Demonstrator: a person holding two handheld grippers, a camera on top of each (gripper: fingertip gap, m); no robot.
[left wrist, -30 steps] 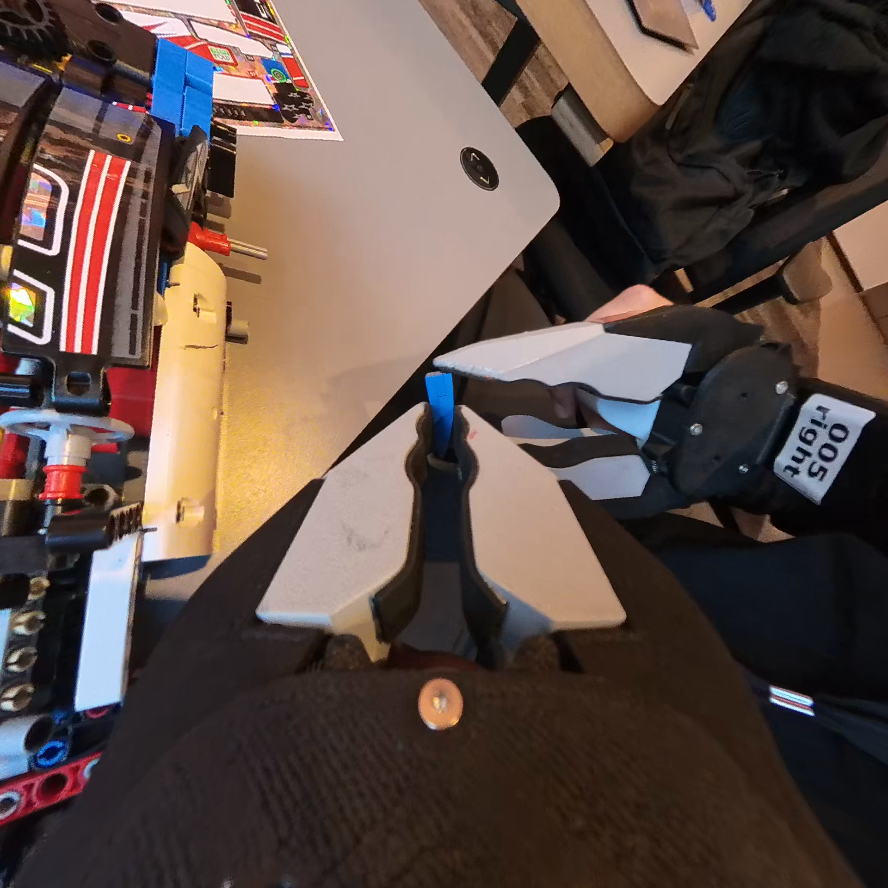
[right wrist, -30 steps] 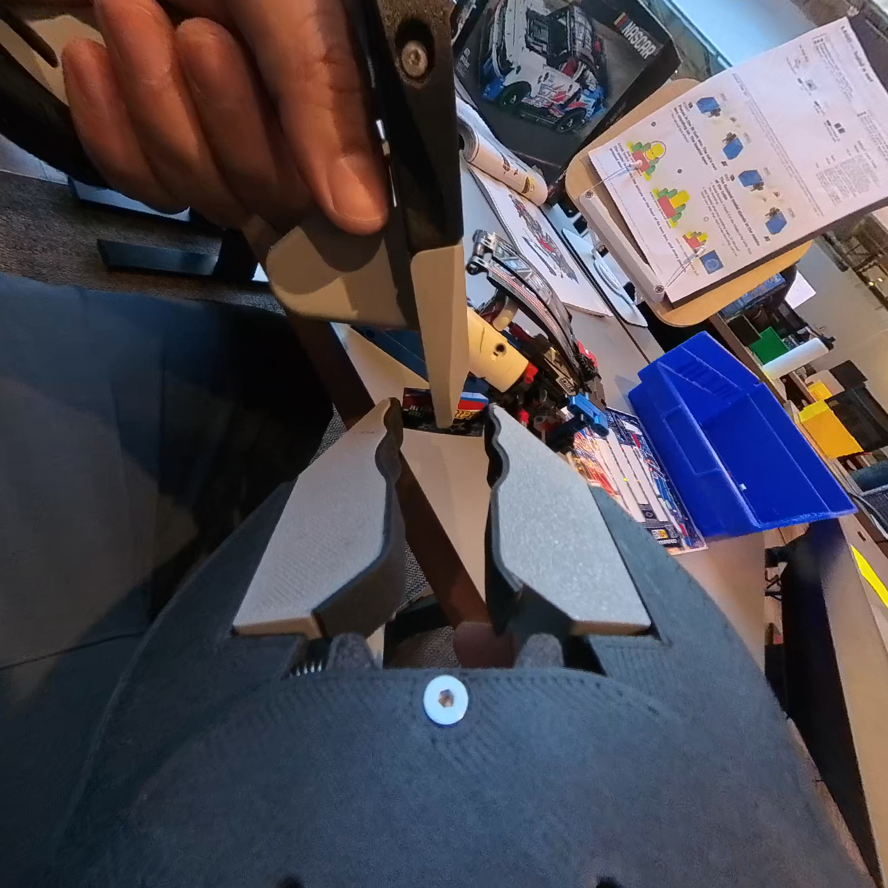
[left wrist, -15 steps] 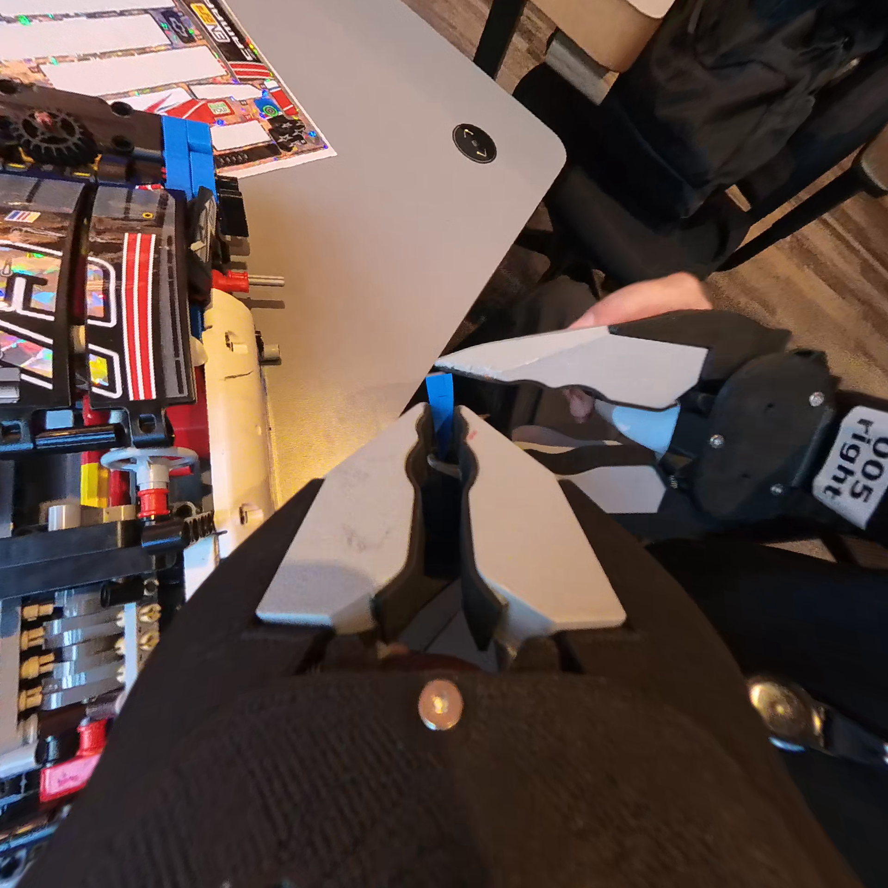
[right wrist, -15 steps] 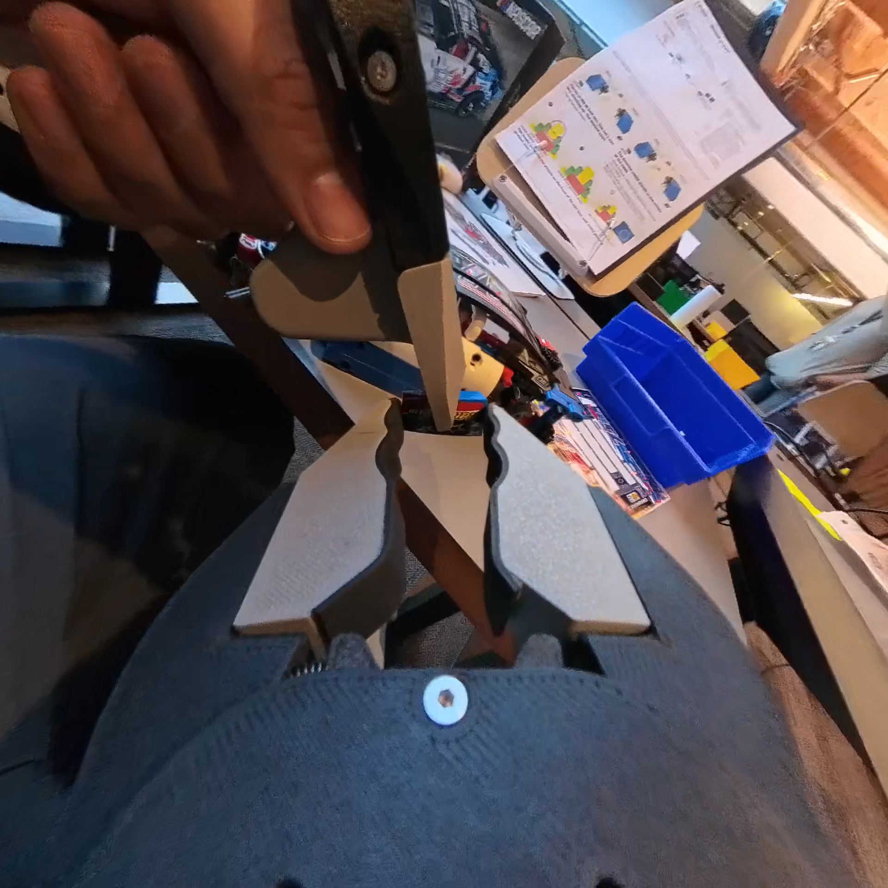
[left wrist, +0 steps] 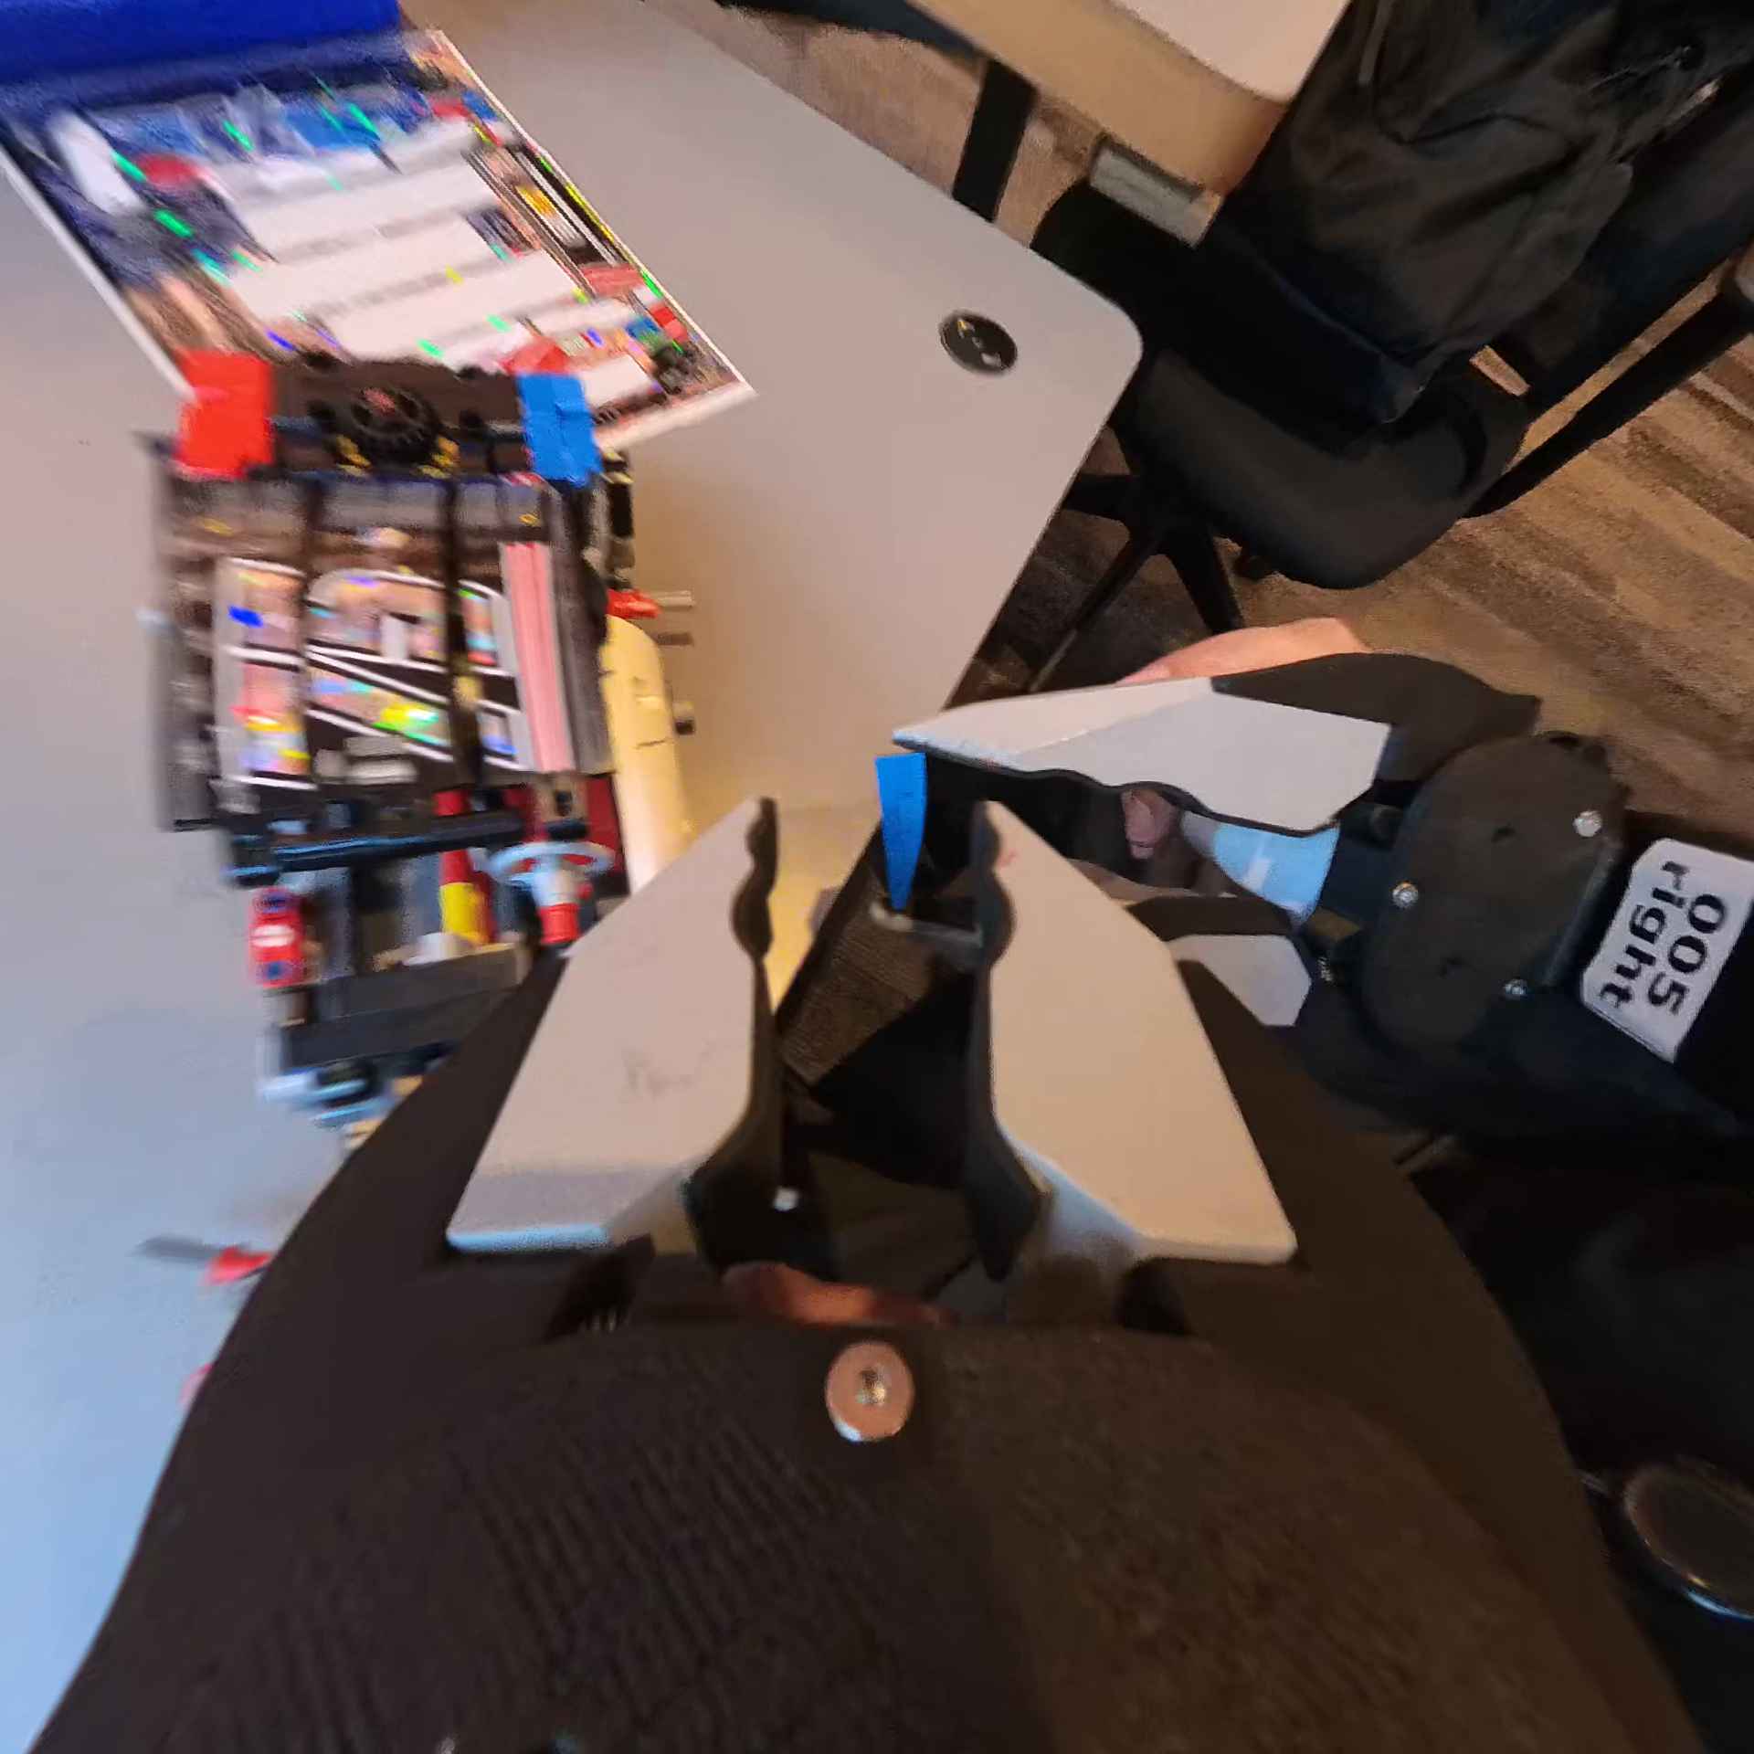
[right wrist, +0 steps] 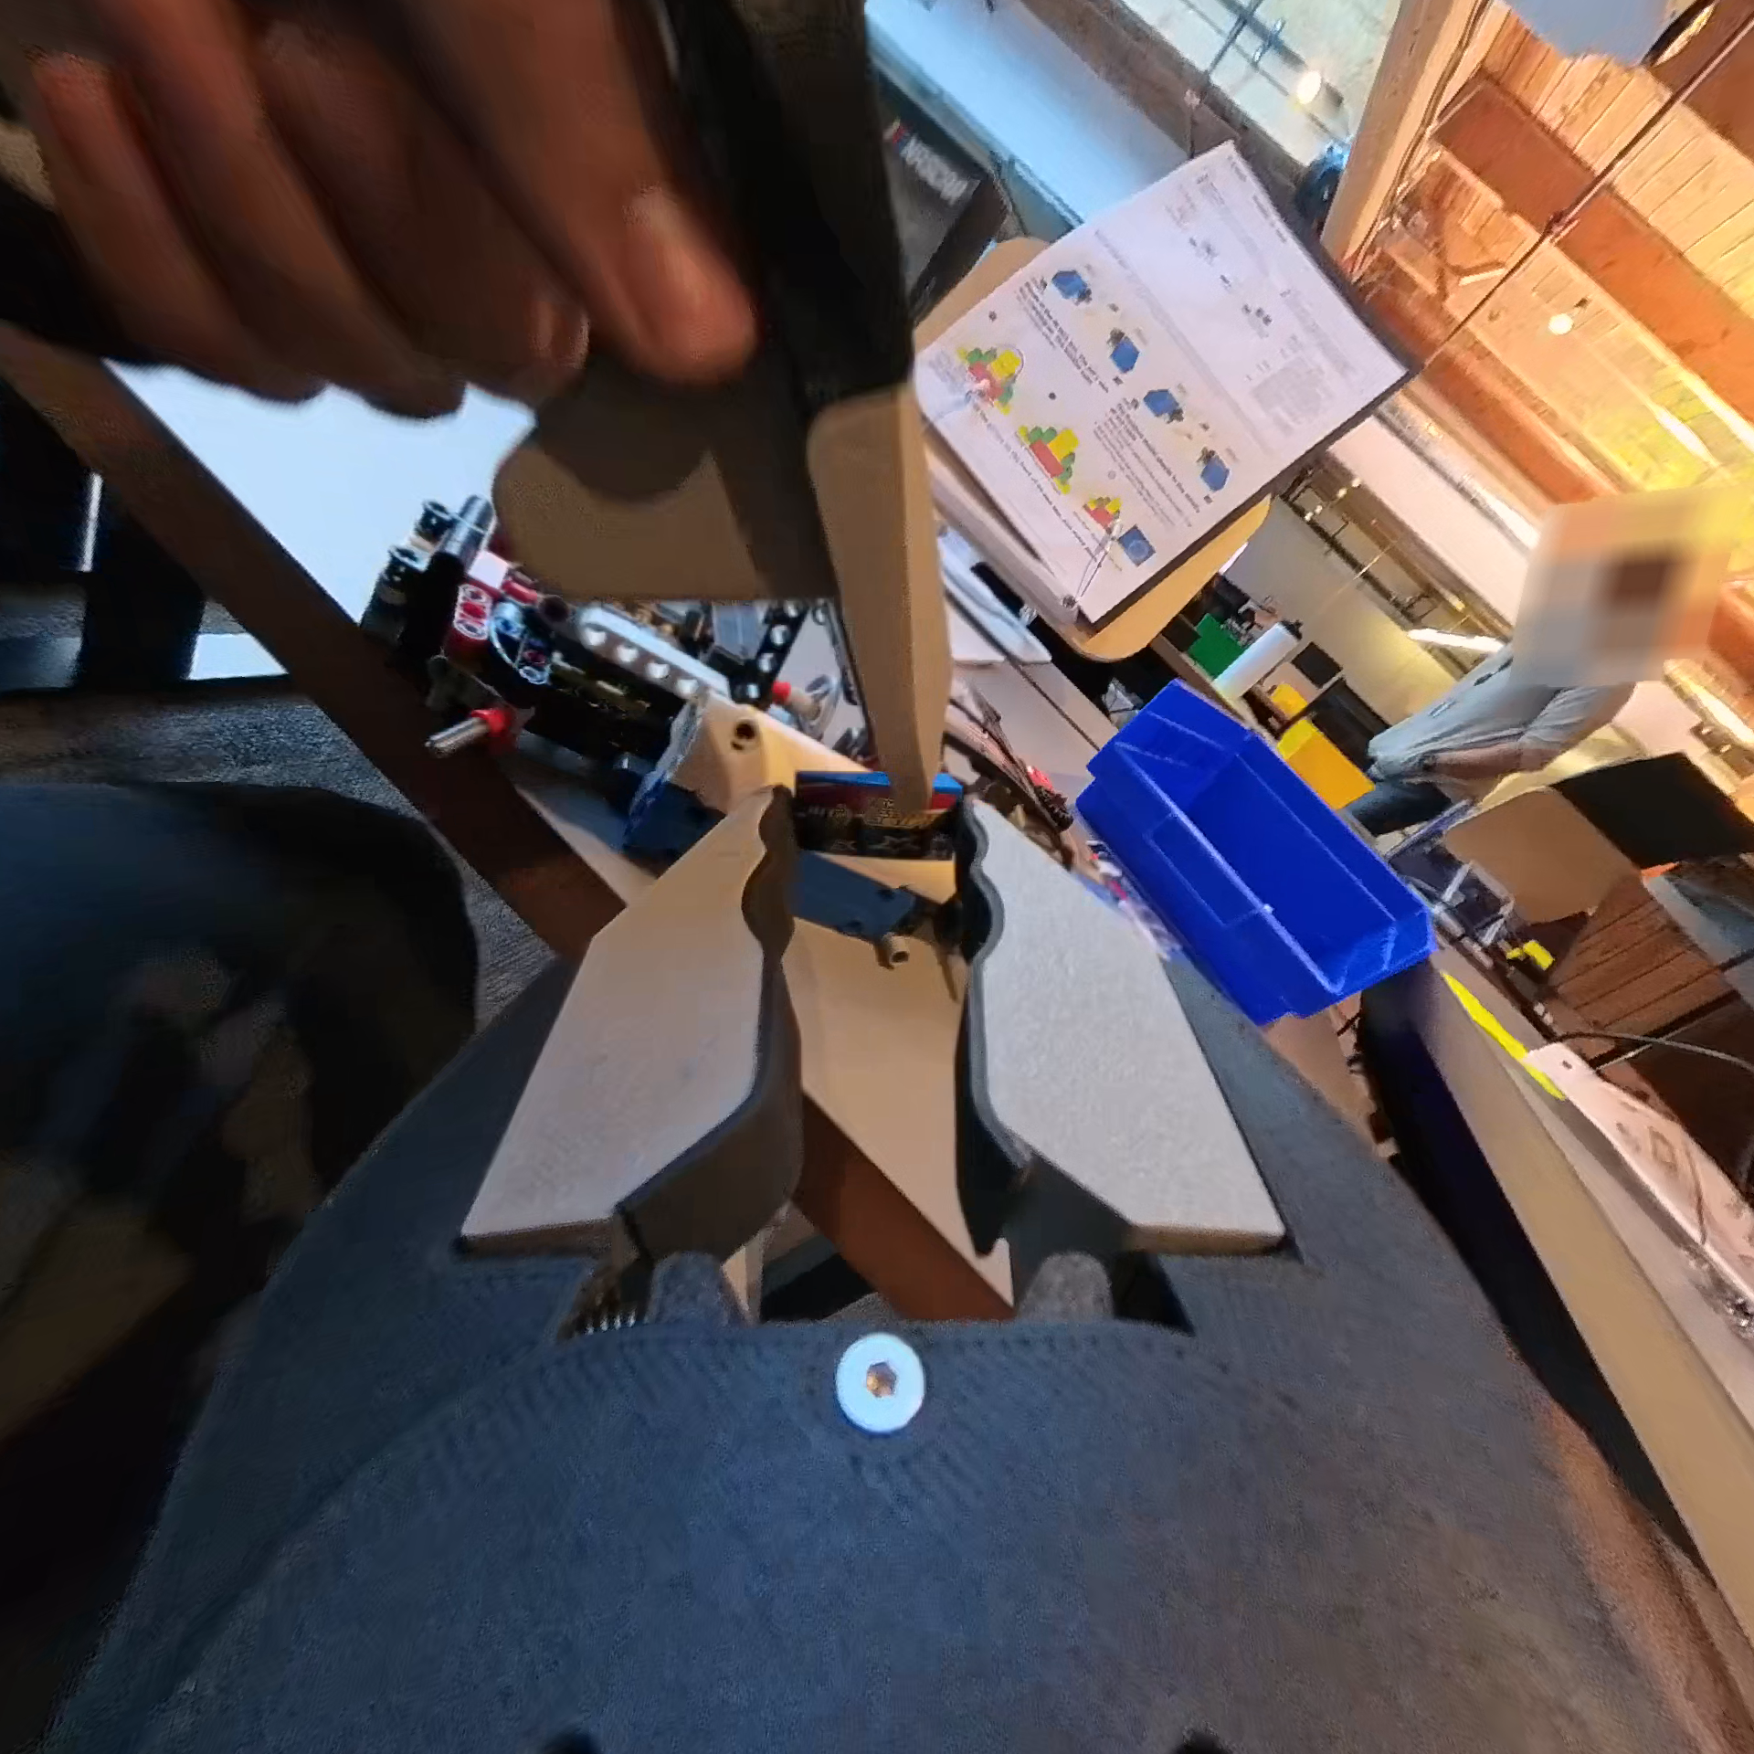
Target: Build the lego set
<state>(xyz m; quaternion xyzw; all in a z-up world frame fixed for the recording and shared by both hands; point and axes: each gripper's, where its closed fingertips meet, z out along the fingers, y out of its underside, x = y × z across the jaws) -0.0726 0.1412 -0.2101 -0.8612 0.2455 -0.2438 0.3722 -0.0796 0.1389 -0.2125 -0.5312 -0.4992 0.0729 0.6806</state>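
Lego car (left wrist: 380, 683) lies half built on the grey table (left wrist: 854, 475), smeared by motion blur. A small blue piece (right wrist: 878, 818) hangs just off the table edge, pinched across its width by the right gripper (right wrist: 871, 811), probably to line it up for fitting. The left gripper (left wrist: 873, 816) is spread loose around it. The piece's far end is hidden

A light grey table (left wrist: 835, 456) with a rounded corner carries a round black grommet (left wrist: 978, 342). Beyond its edge lies wood-plank floor (left wrist: 1614, 531), where a black chair (left wrist: 1329, 456) holds a dark bag (left wrist: 1481, 161). In the right wrist view, a brick wall (right wrist: 1614, 313) glows in warm orange light, with bright windows (right wrist: 1186, 85) at the top and a blue bin (right wrist: 1253, 854) on the table.
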